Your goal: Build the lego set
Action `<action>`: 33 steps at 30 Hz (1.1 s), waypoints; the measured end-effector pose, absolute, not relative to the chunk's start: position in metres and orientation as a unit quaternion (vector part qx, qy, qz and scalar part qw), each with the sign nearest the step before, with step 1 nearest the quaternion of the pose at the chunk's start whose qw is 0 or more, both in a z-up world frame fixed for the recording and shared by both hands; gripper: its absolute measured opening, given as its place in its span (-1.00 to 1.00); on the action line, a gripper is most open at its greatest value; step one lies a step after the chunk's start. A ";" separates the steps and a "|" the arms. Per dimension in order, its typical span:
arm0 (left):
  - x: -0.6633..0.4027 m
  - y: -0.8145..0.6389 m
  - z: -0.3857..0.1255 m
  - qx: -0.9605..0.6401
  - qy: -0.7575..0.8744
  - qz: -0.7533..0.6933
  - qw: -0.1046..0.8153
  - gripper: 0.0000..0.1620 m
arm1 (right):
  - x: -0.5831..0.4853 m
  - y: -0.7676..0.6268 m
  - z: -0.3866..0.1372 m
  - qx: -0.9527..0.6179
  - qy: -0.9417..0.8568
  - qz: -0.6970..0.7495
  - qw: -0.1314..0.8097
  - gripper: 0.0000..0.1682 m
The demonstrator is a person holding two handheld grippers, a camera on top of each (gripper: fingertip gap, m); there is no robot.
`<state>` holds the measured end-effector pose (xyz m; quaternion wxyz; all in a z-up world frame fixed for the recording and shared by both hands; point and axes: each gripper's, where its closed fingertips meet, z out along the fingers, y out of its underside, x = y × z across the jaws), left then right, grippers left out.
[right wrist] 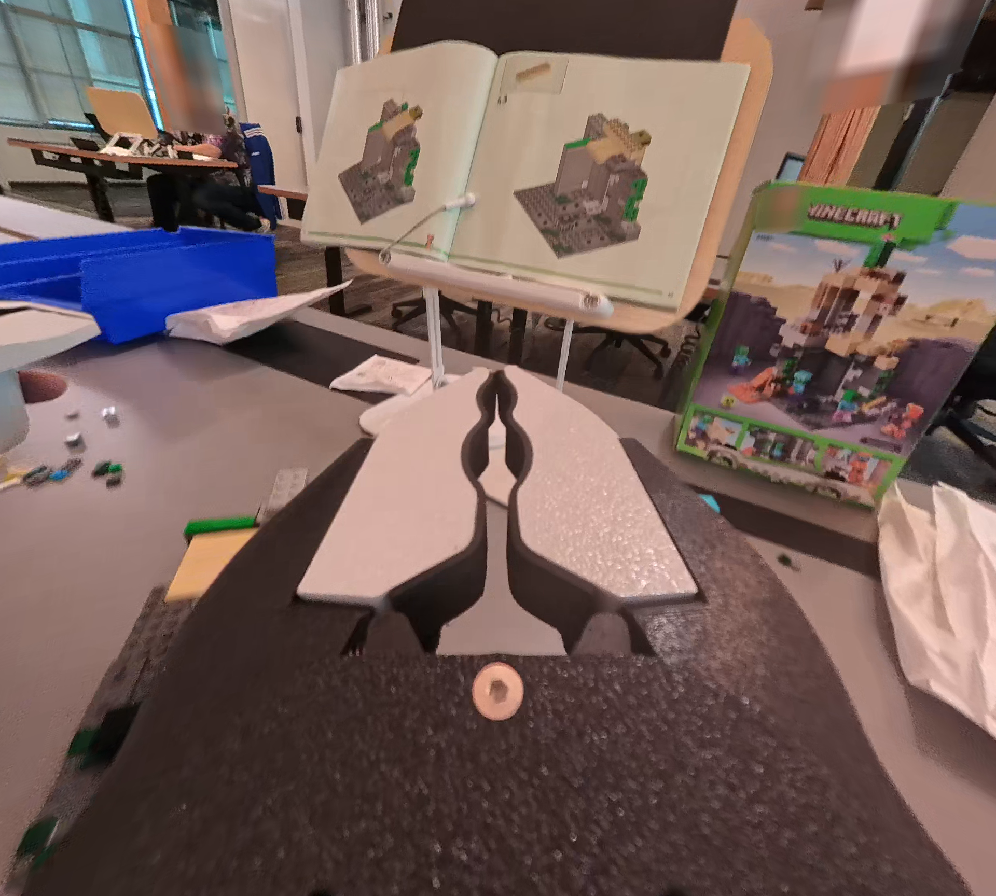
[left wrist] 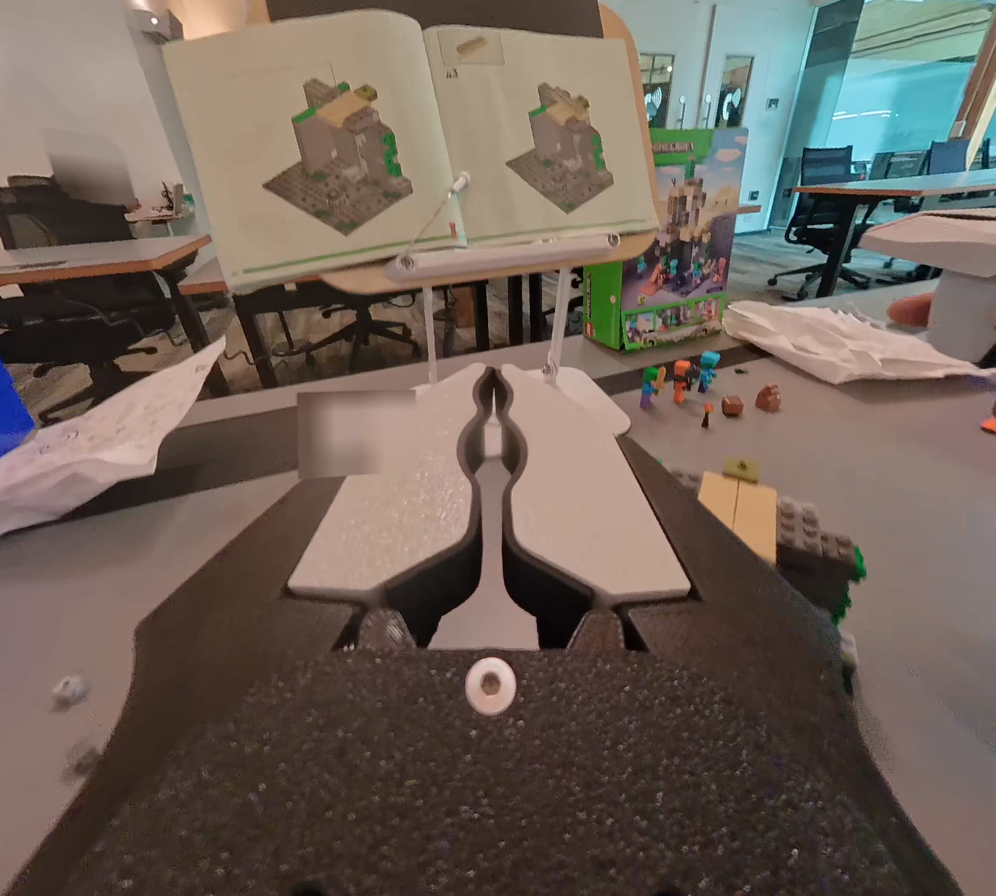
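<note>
Partly built: grey lego build (left wrist: 808, 541) with tan roof stood at right edge of left wrist view, instruction booklet (left wrist: 409, 143) propped open upper centre. Both left gripper (left wrist: 493, 380) and right gripper (right wrist: 497, 382) jaws pressed together, empty. Loose pieces (right wrist: 70, 466) left on desk (right wrist: 215, 439), lower left

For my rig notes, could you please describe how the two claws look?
The left claw and right claw match: two pale grey, grainy flat fingers with wavy black inner edges, on a speckled black body with one round pale screw. No cables or sleeves show.

Lettering on set box (right wrist: 841, 331), unquoted
</note>
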<state>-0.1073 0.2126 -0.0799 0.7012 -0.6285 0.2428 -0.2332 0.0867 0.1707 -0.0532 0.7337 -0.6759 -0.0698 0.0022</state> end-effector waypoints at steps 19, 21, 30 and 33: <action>-0.088 0.245 -0.088 -0.631 0.236 -0.221 0.705 -1.00 | 0.054 0.373 0.068 -0.653 -0.094 -0.014 0.752 -0.99; -0.087 0.246 -0.089 -0.632 0.238 -0.223 0.703 -1.00 | 0.055 0.389 0.070 -0.656 -0.091 -0.018 0.749 -0.99; -0.093 0.251 -0.087 -0.627 0.237 -0.214 0.710 -1.00 | 0.064 0.419 0.069 -0.663 -0.084 -0.034 0.743 -0.99; -0.091 0.250 -0.090 -0.627 0.245 -0.209 0.710 -1.00 | 0.064 0.419 0.070 -0.663 -0.085 -0.036 0.743 -0.99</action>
